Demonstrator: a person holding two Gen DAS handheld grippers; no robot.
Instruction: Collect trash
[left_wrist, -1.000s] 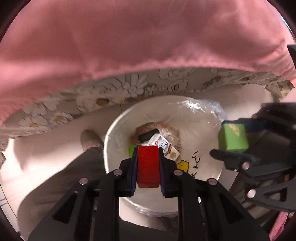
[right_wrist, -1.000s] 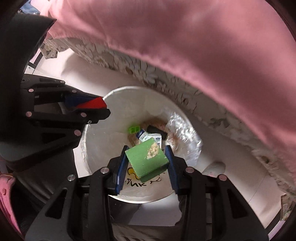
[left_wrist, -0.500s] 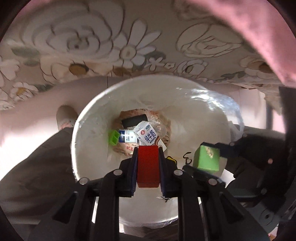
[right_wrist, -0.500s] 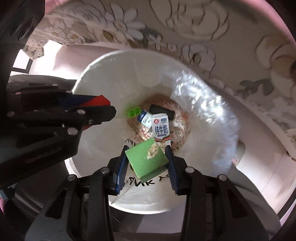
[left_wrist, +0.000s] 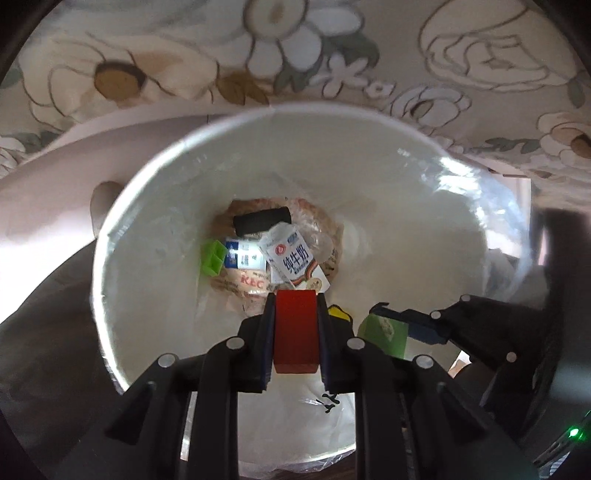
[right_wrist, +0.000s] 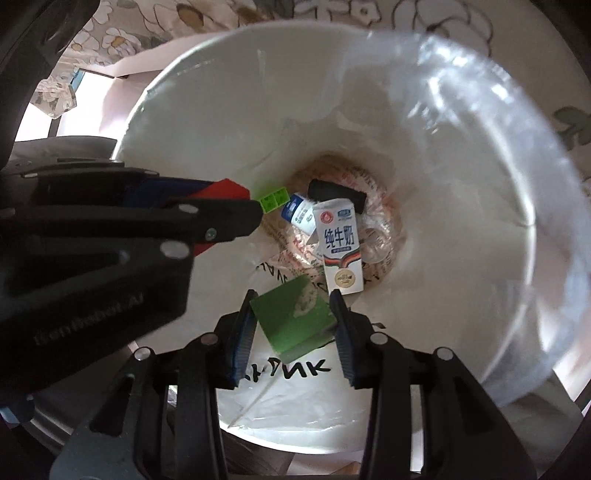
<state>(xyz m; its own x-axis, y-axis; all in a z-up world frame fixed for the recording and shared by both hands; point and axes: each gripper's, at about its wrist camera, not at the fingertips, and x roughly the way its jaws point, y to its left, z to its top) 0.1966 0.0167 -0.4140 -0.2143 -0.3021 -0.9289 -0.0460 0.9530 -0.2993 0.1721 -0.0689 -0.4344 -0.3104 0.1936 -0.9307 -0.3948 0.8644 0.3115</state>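
The left gripper (left_wrist: 295, 314) holds a red block (left_wrist: 296, 330) between its two fingers, which are clenched on both sides of it. The block hangs over the open mouth of a white trash bin (left_wrist: 122, 236), near the bin's near rim. The right gripper (right_wrist: 293, 314) grasps a green block (right_wrist: 291, 317) in the same way; this block is turned a little between the fingers and has a pale worn patch on its top face. It also hangs over the bin, just to the right of the red block.

In the left wrist view the right gripper (left_wrist: 384, 321) comes in from the right with the green block (left_wrist: 384, 334). In the right wrist view the left gripper (right_wrist: 236, 206) comes in from the left with the red block (right_wrist: 225, 190).

The bin is lined with a clear plastic bag (right_wrist: 461, 122) that carries black printed letters on the near side. At the bottom lie a white milk carton (right_wrist: 340, 247) with blue Chinese characters, a smaller blue and white carton (right_wrist: 300, 216), a black cylinder-like thing (left_wrist: 262, 220), a small green brick (left_wrist: 213, 258) and a paper wrapper (left_wrist: 251, 284) with red letters. A floral cloth (left_wrist: 147, 66) hangs on the far side of the bin.
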